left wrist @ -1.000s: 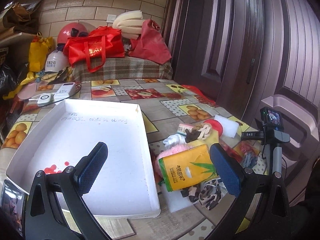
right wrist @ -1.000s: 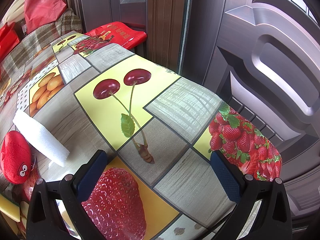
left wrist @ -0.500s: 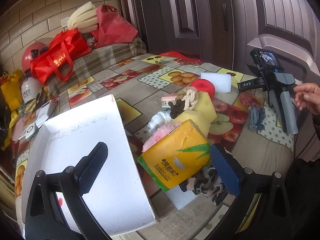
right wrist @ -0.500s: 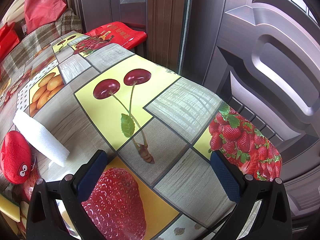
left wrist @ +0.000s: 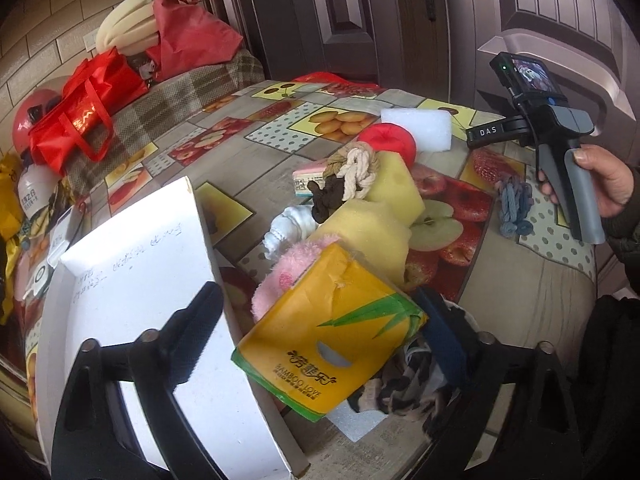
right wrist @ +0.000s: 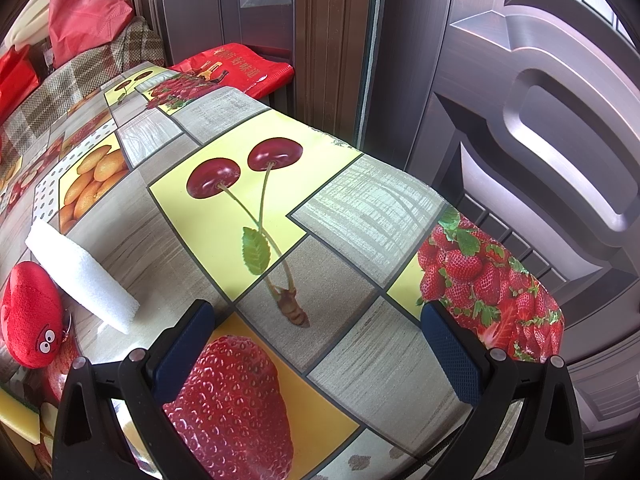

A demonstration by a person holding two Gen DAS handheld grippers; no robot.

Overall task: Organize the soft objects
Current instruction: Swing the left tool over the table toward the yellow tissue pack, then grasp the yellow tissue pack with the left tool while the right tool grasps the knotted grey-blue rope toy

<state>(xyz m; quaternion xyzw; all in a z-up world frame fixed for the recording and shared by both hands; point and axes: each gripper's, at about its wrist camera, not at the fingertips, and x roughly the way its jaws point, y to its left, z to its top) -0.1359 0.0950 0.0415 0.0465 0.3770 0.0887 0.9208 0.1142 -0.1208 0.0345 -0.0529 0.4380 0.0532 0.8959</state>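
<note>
A yellow tissue pack (left wrist: 332, 340) lies on a heap of soft things beside the white box (left wrist: 140, 280). My left gripper (left wrist: 320, 332) straddles the pack and its jaws are closing. The right pad is at the pack's edge, while the left pad hangs over the box, clear of the pack. Behind the pack are a pink plush (left wrist: 288, 272), a yellow sponge (left wrist: 376, 224), a rope knot (left wrist: 356, 168), a red plush (left wrist: 386, 142) and a white foam block (left wrist: 416, 128). My right gripper (right wrist: 316, 344) stands open over bare tablecloth, with the foam block (right wrist: 80, 276) and red plush (right wrist: 30, 312) to its left.
A striped cloth (left wrist: 404, 388) lies under the pack and blue yarn (left wrist: 514, 208) lies to the right. A hand (left wrist: 604, 176) holds the right gripper's handle (left wrist: 568, 160). Red bags (left wrist: 88, 112) sit on a plaid seat at the back. The table edge (right wrist: 500, 248) runs along dark doors.
The left view has swung right and rolled, bringing the tissue pack in between the fingers. The left jaws have narrowed. The right wrist view is unchanged.
</note>
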